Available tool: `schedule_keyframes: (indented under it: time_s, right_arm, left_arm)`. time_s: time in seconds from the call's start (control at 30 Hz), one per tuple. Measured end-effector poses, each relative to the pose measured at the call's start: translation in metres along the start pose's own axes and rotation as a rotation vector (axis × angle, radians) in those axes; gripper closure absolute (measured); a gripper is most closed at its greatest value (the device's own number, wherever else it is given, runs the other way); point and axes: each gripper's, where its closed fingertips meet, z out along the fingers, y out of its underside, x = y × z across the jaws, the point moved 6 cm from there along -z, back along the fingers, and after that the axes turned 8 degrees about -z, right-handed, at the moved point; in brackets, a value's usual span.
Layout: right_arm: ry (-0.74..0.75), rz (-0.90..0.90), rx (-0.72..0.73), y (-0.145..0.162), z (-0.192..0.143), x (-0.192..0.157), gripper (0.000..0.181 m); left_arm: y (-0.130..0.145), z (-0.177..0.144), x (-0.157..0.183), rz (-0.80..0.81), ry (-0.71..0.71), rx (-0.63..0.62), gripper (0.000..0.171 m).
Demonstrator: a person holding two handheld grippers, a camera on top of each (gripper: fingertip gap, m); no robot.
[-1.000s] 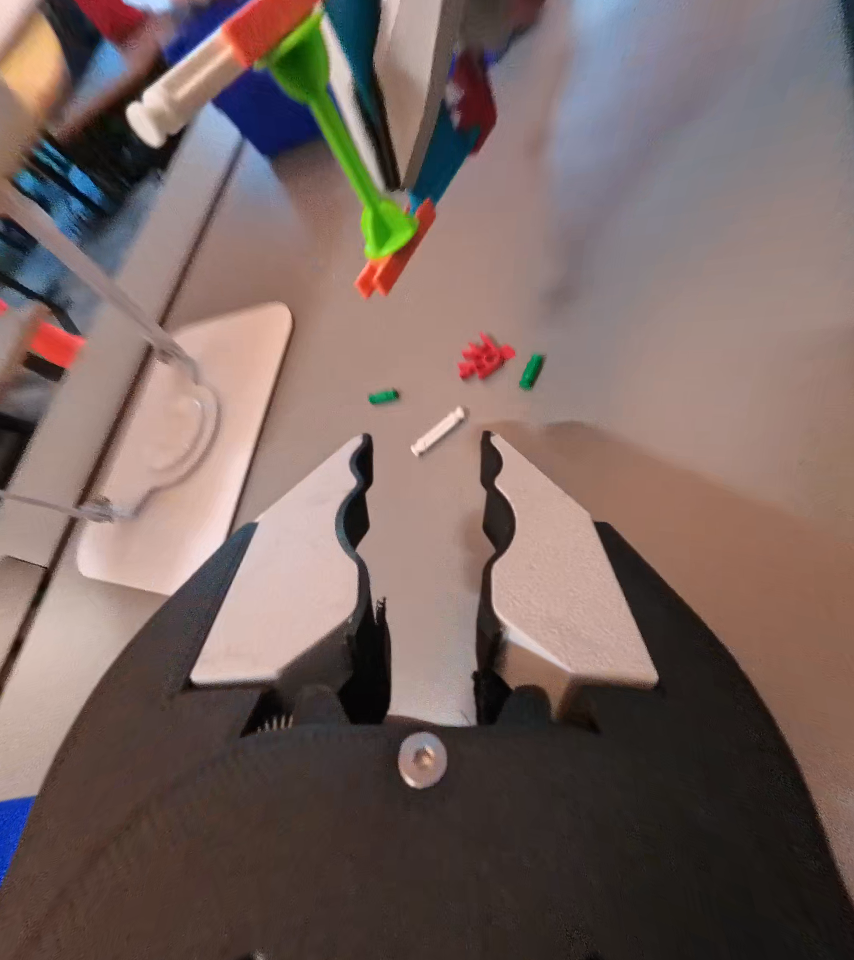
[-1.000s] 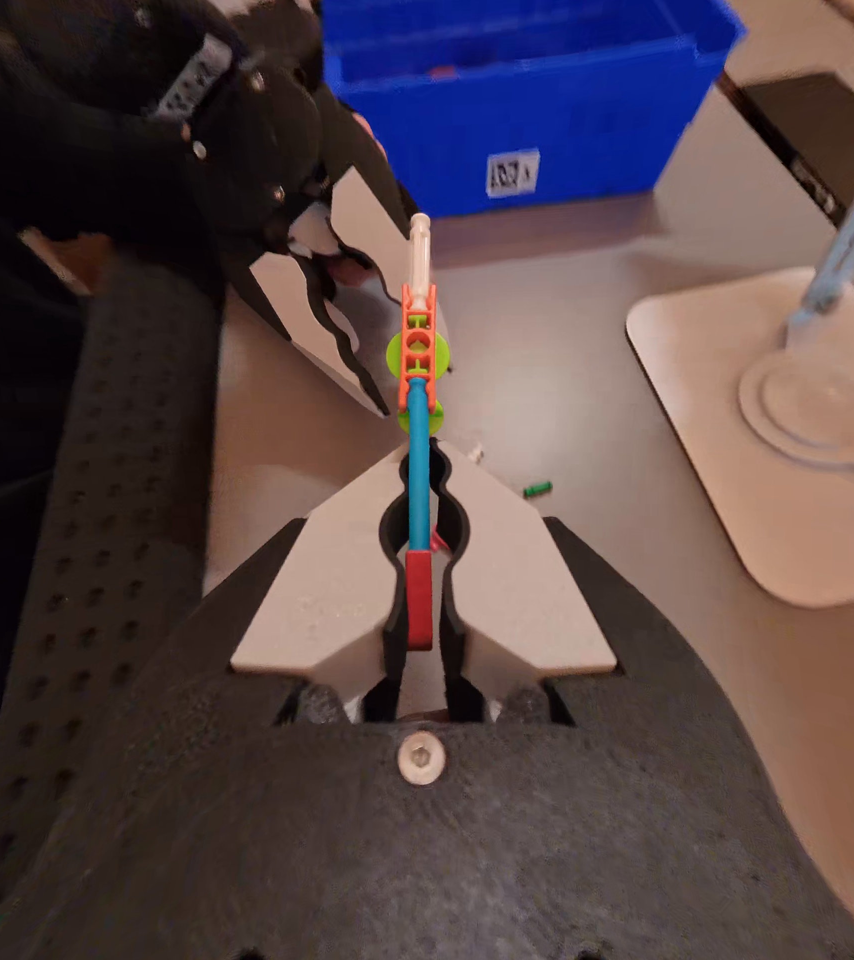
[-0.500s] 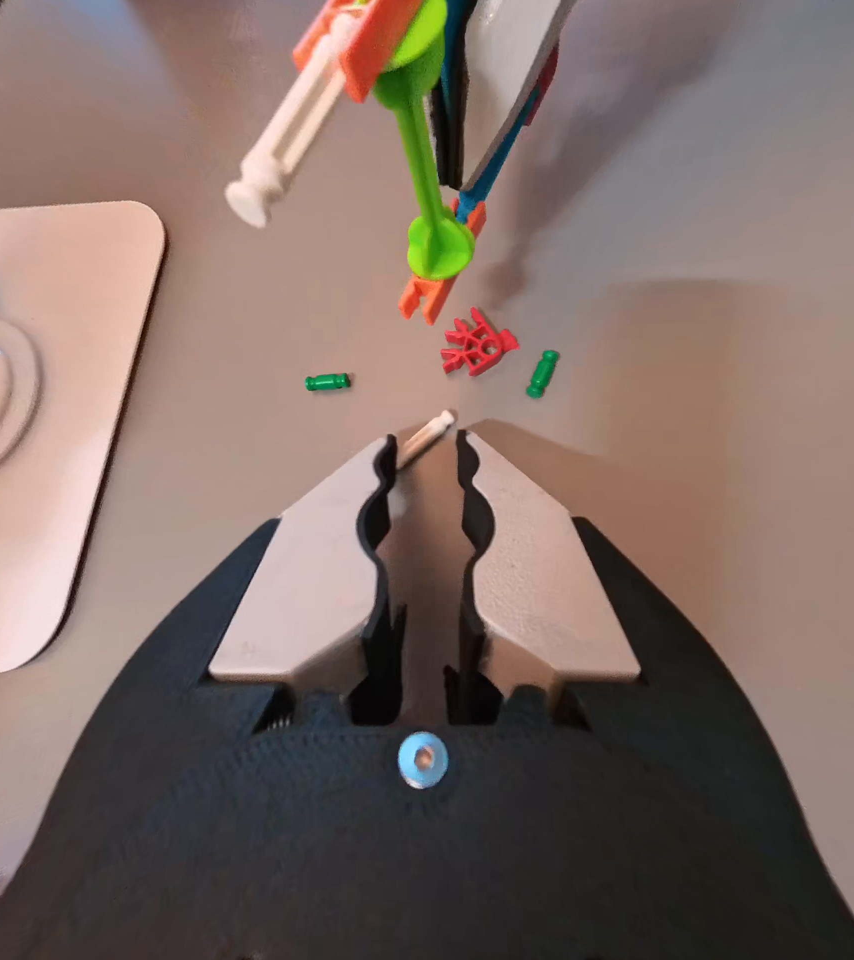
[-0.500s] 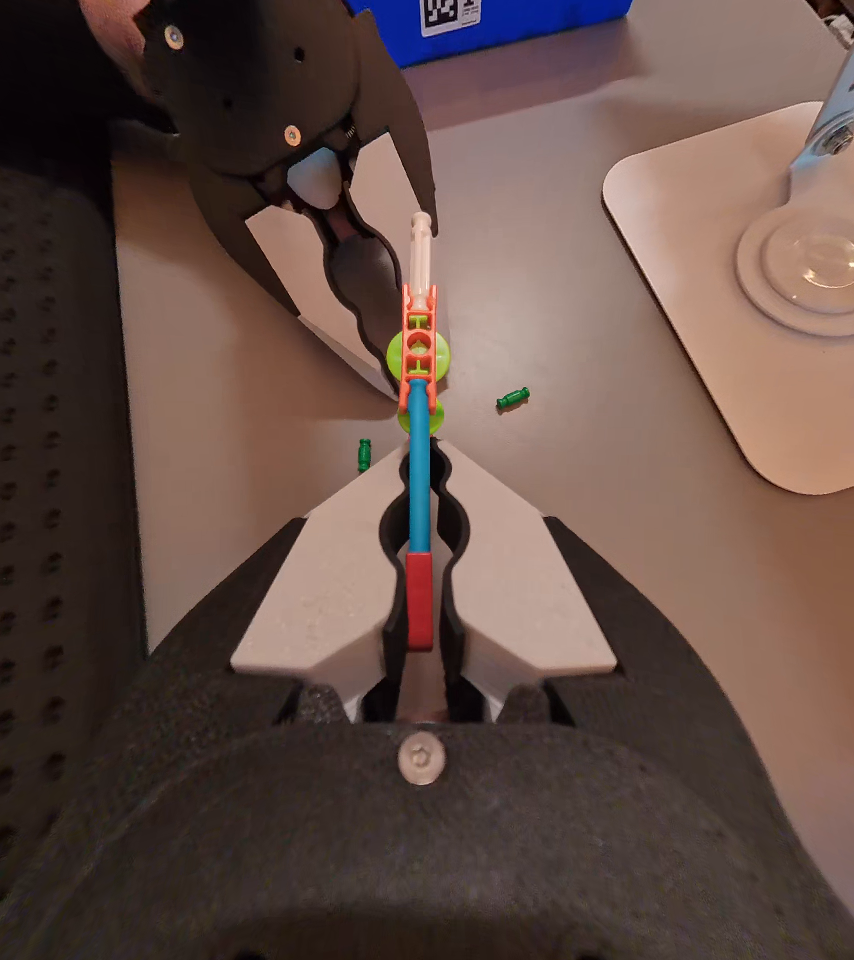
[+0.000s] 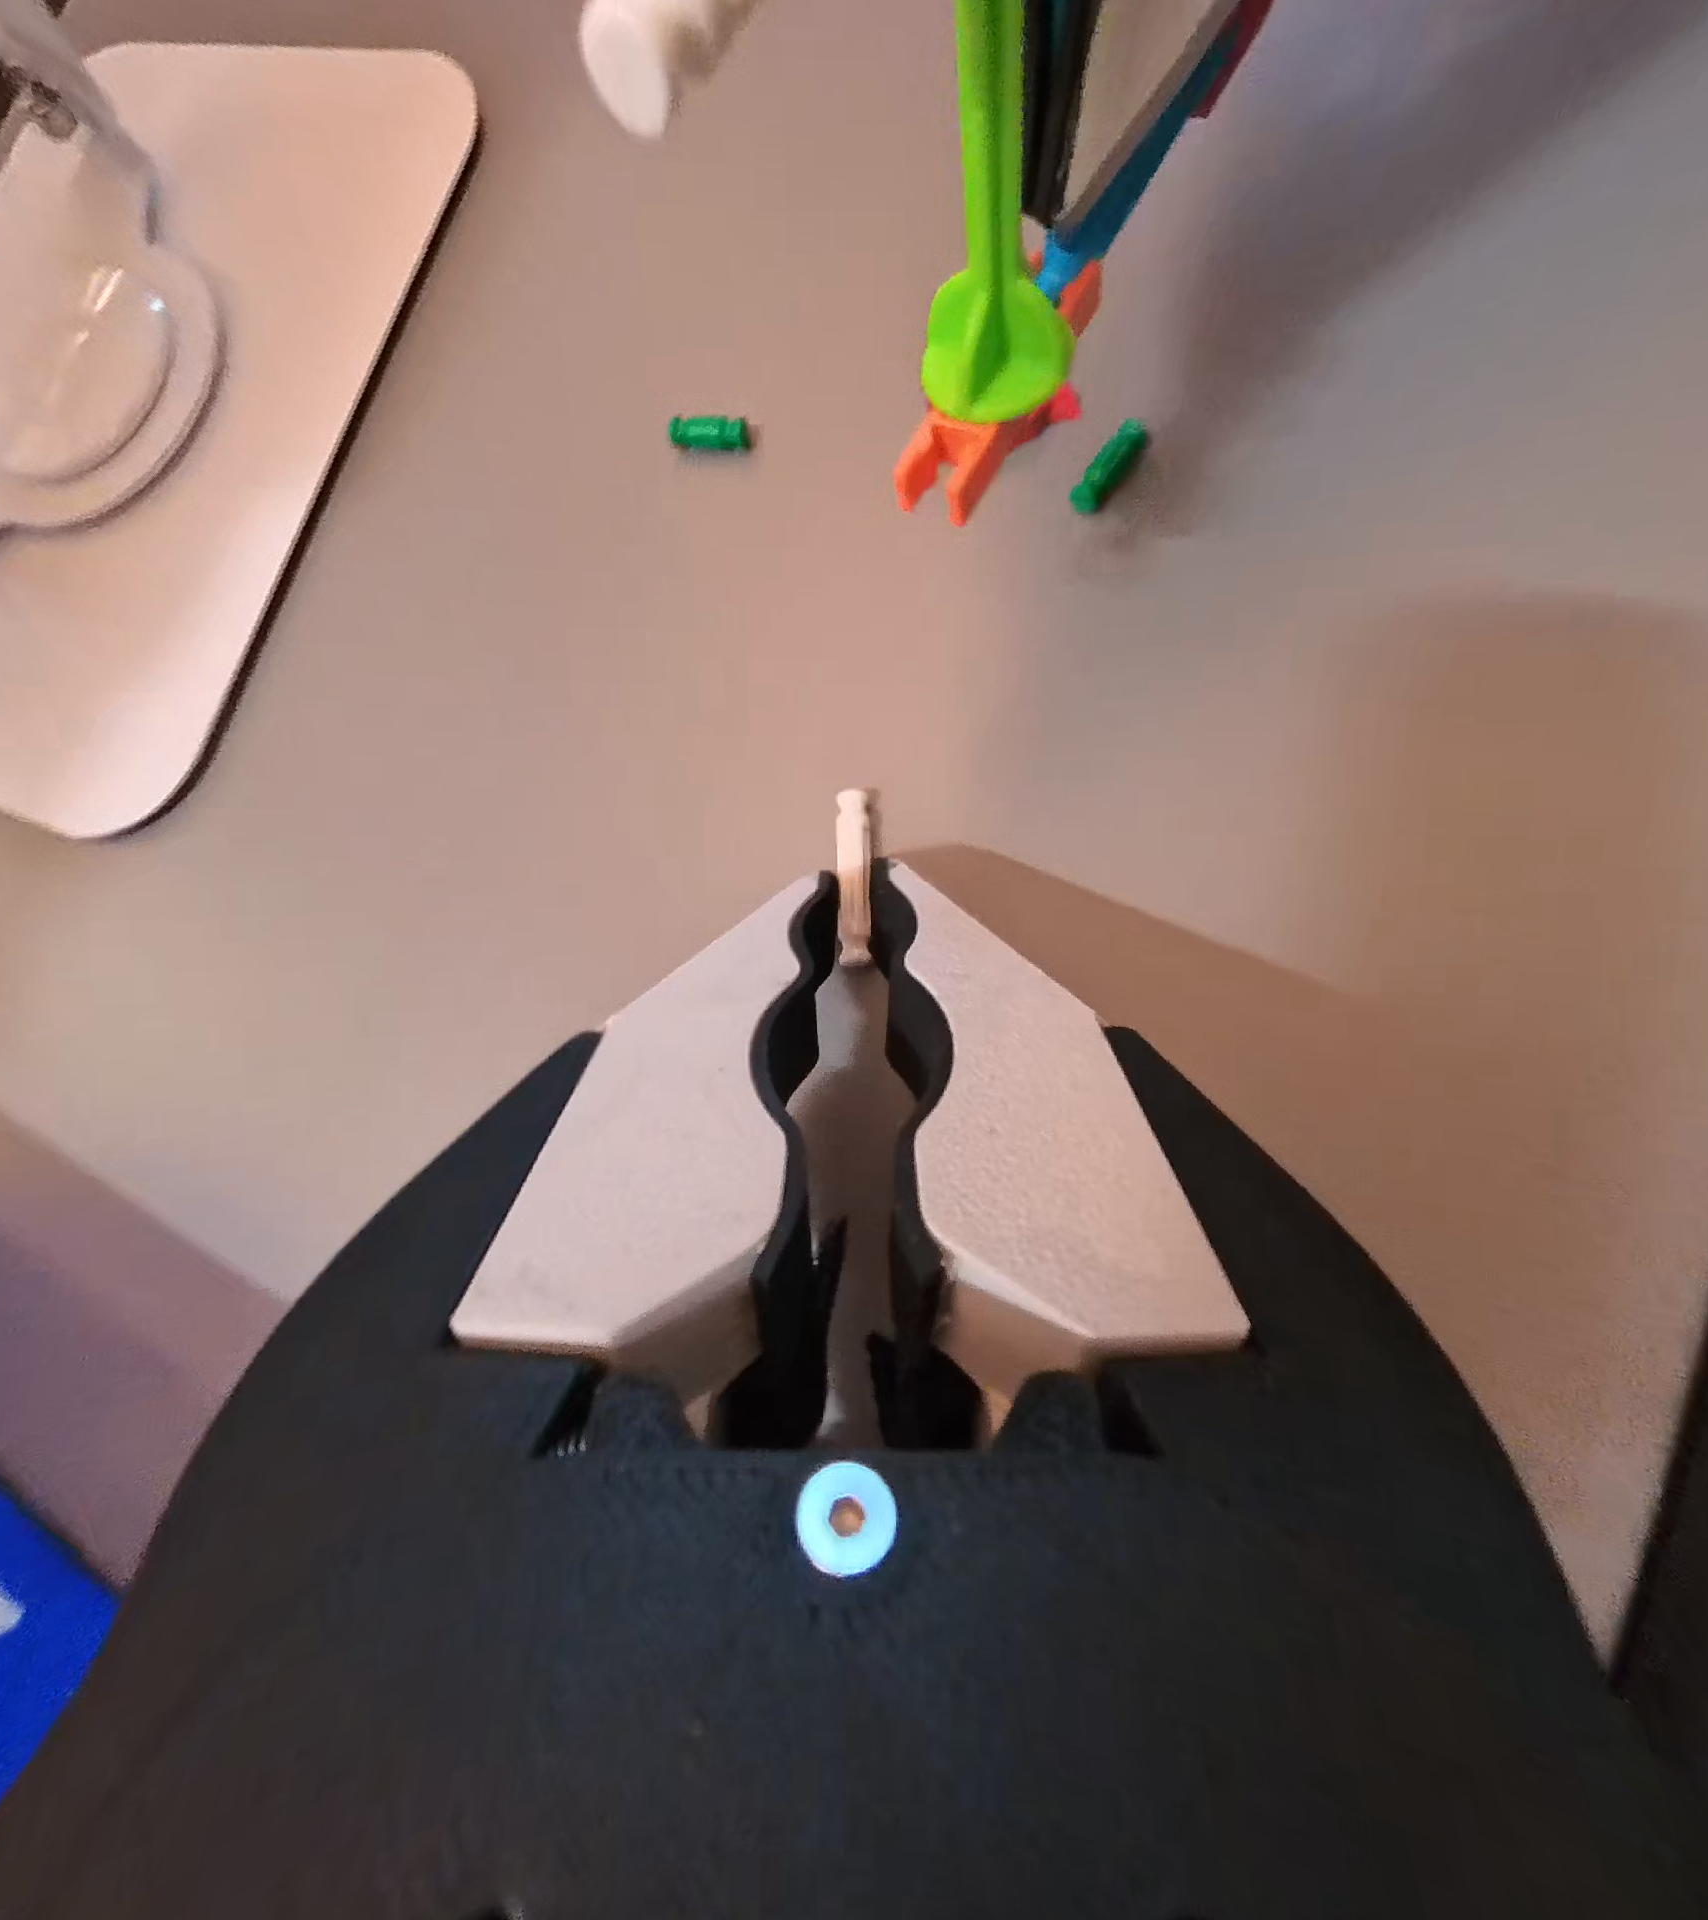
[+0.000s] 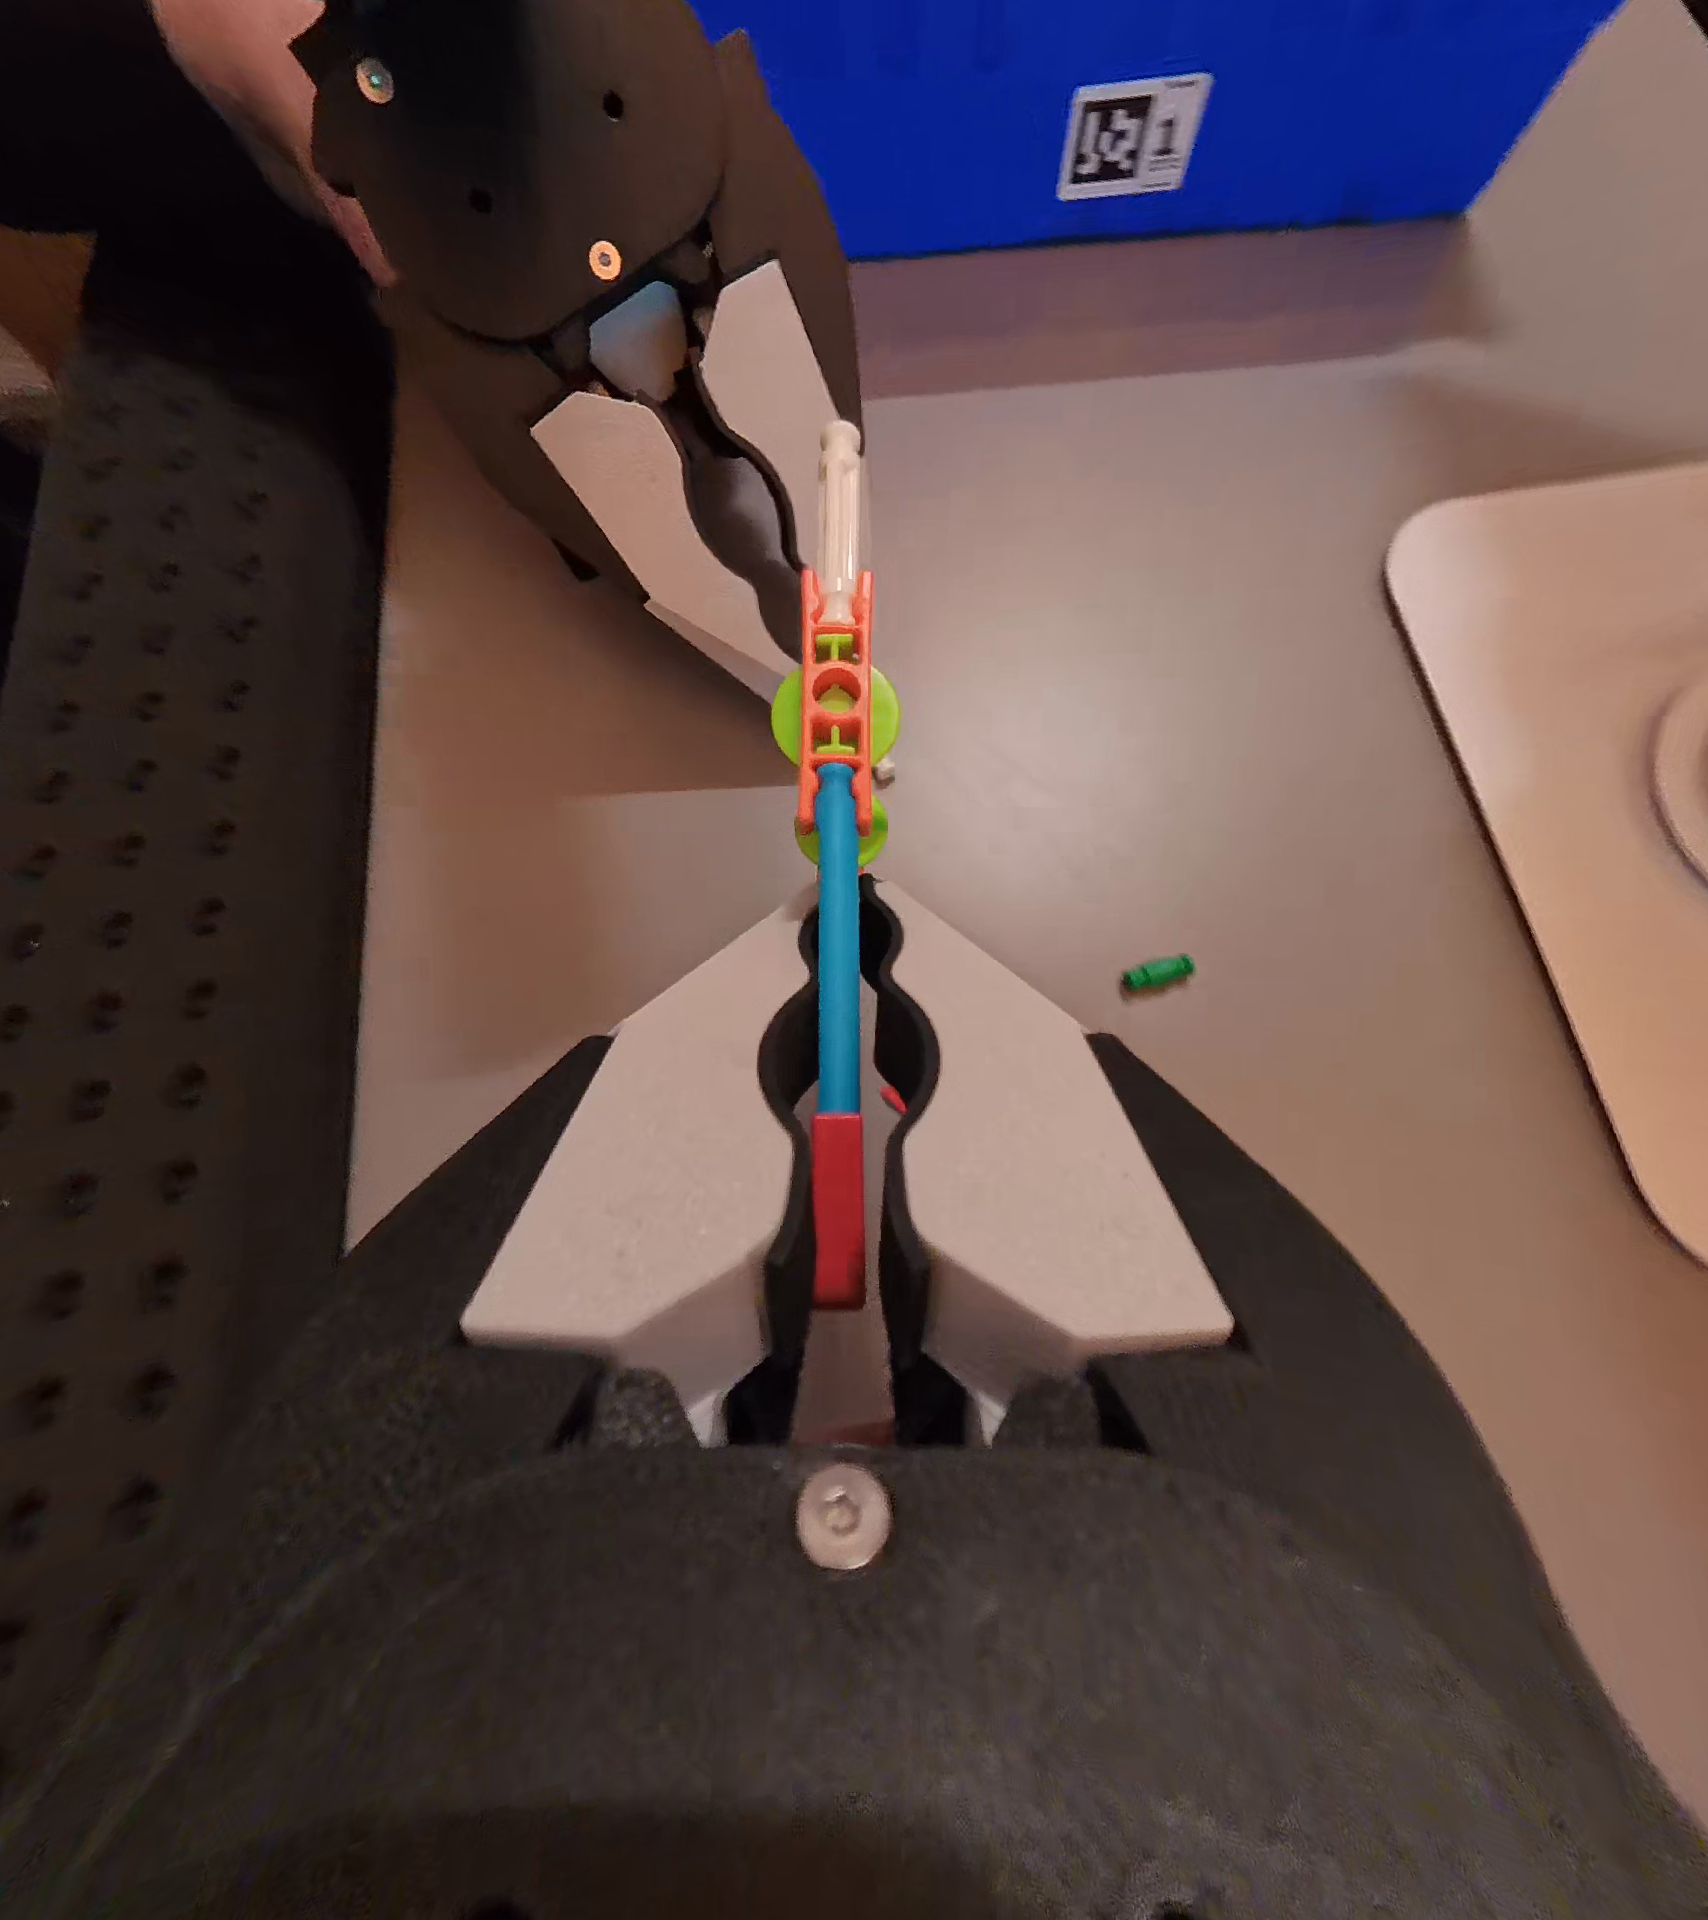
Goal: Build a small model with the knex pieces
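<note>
1. Grey tabletop (image 5: 621, 644) carries two small green plastic pegs (image 5: 710, 433), near a pale lamp base (image 5: 206, 416).
2. Left gripper (image 5: 855, 883) pinches a short white plastic rod (image 5: 852, 862) at its fingertips.
3. Right gripper (image 6: 845, 914) clamps a blue-rod toy assembly (image 6: 837, 997) with orange connector and lime discs.

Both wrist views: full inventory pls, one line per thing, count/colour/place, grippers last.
small white rod: 1, white, pinched at the left gripper's tips.
toy assembly: 1, blue rod with red, orange, lime and white pieces, clamped in the right gripper.
green pegs: 2, dark green, loose on the table; the other lies beside the assembly's orange end.
stand base: 1, pale plate, on the table.
blue bin: 1, blue with a tag, at the table's far edge in the right wrist view.
table: 1, grey-brown.
left gripper: 1, black and grey, shut on the rod.
right gripper: 1, black and grey, shut on the assembly.
</note>
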Motion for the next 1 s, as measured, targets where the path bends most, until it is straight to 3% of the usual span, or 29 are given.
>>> schedule_keyframes:
  time_s: [0.33,0.73,0.83,1.0]
  right_arm:
    - [-0.114,-0.120,-0.090,-0.026,0.043,0.007,0.181]
    - [-0.163,-0.152,-0.163,-0.022,0.061,0.018,0.181]
    - [-0.170,-0.178,-0.186,-0.021,0.060,0.022,0.181]
    - [-0.212,-0.222,-0.212,-0.019,0.064,0.027,0.181]
  left_arm:
    - [0.015,-0.013,-0.010,-0.098,-0.019,0.025,0.160]
    - [0.014,-0.015,-0.010,-0.115,-0.063,0.002,0.145]
    - [0.009,-0.018,-0.010,-0.120,-0.079,0.024,0.134]
    - [0.003,-0.023,-0.016,-0.137,-0.125,0.059,0.132]
